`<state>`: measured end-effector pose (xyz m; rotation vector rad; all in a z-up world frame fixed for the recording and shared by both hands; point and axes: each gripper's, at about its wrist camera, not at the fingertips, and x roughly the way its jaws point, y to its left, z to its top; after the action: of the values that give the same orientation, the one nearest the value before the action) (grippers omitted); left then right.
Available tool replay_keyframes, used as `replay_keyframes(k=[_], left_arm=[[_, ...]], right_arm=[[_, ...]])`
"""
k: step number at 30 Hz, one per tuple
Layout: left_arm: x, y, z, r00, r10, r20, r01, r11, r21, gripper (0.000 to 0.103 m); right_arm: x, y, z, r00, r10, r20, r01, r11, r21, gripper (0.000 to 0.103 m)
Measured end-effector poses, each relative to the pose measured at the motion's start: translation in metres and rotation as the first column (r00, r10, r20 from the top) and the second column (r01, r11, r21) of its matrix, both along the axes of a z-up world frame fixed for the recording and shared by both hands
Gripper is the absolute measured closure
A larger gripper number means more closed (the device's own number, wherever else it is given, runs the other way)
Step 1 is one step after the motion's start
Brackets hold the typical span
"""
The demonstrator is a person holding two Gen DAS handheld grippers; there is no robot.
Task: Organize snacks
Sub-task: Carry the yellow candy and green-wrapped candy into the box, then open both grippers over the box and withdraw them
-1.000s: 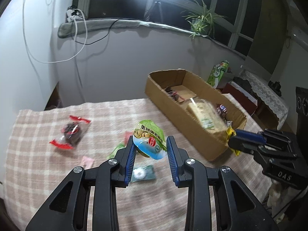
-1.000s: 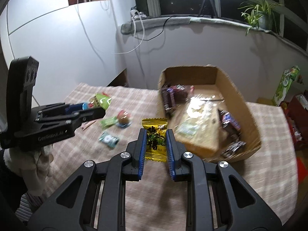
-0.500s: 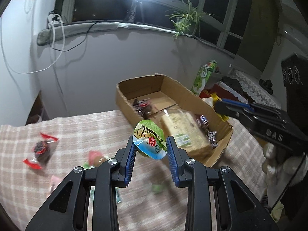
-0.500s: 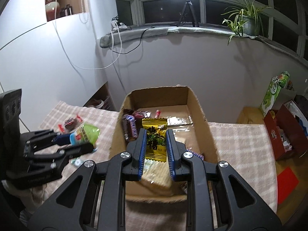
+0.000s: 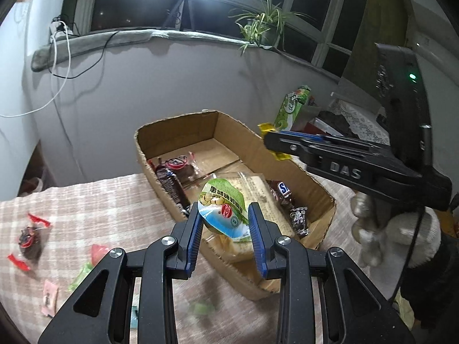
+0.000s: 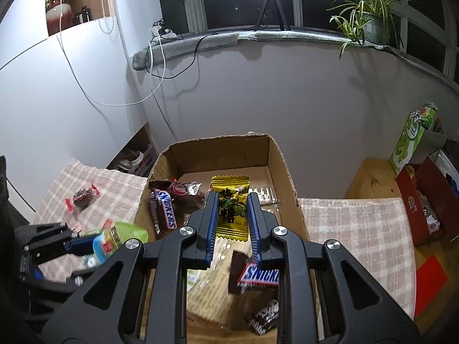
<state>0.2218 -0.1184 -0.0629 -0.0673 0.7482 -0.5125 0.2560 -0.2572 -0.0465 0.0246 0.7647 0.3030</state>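
My left gripper (image 5: 226, 223) is shut on a green jelly cup (image 5: 223, 209) and holds it in the air over the near left edge of the cardboard box (image 5: 200, 123). My right gripper (image 6: 231, 223) is shut on a yellow candy packet (image 6: 231, 209) above the inside of the box (image 6: 281, 160). The box holds Snickers bars (image 6: 165, 212), a bread pack (image 5: 258, 195) and dark wrapped snacks. In the left wrist view the right gripper (image 5: 275, 140) hangs over the box's right wall. In the right wrist view the left gripper (image 6: 94, 242) with the cup sits at the box's left.
A checked tablecloth (image 5: 86, 209) covers the table. On it lie a red-ended wrapped snack (image 5: 28, 238), a pink candy (image 5: 50, 301) and green wrappers (image 5: 83, 272). A green carton (image 5: 292, 106) and a red box (image 6: 424, 197) stand to the right beyond the table.
Both grippers have moved towards the box with their snacks still held. The right gripper went from the box's near side to over its inside. The left gripper came up to its left edge.
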Motion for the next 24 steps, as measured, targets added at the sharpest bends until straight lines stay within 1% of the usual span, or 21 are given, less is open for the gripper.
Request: replay_keyframes(k=[7, 15, 17, 18, 19, 22, 24], left_arm=[[0.005, -0.011, -0.003, 1.000, -0.020, -0.012, 0.020, 1.000, -0.006, 0.073], [0.007, -0.019, -0.003, 0.999, -0.039, -0.020, 0.038, 0.999, -0.010, 0.073], [0.008, -0.020, -0.002, 0.999, -0.040, -0.019, 0.040, 0.999, -0.009, 0.072], [0.008, -0.021, -0.002, 0.999, -0.040, -0.019, 0.039, 0.999, -0.008, 0.072], [0.009, -0.021, -0.002, 0.999, -0.037, -0.020, 0.037, 0.999, -0.008, 0.072], [0.009, -0.021, -0.003, 0.999, -0.032, -0.020, 0.032, 0.999, -0.004, 0.071], [0.009, -0.020, -0.004, 0.999, -0.029, -0.019, 0.029, 1.000, -0.001, 0.064]], right_arm=[[0.016, 0.004, -0.007, 1.000, 0.013, -0.018, -0.013, 1.000, -0.001, 0.082], [0.021, 0.005, -0.010, 1.000, 0.015, -0.026, -0.015, 1.000, -0.006, 0.082], [0.020, 0.006, -0.009, 1.000, 0.016, -0.024, -0.016, 1.000, -0.007, 0.068], [0.020, 0.006, -0.008, 1.000, 0.015, -0.018, -0.015, 1.000, -0.006, 0.049], [0.018, 0.005, -0.007, 1.000, 0.010, -0.009, -0.010, 1.000, -0.005, 0.034], [0.015, 0.004, -0.001, 1.000, -0.003, 0.015, 0.003, 1.000, -0.007, 0.023], [0.014, 0.004, 0.000, 1.000, -0.006, 0.021, 0.006, 1.000, -0.010, 0.018]])
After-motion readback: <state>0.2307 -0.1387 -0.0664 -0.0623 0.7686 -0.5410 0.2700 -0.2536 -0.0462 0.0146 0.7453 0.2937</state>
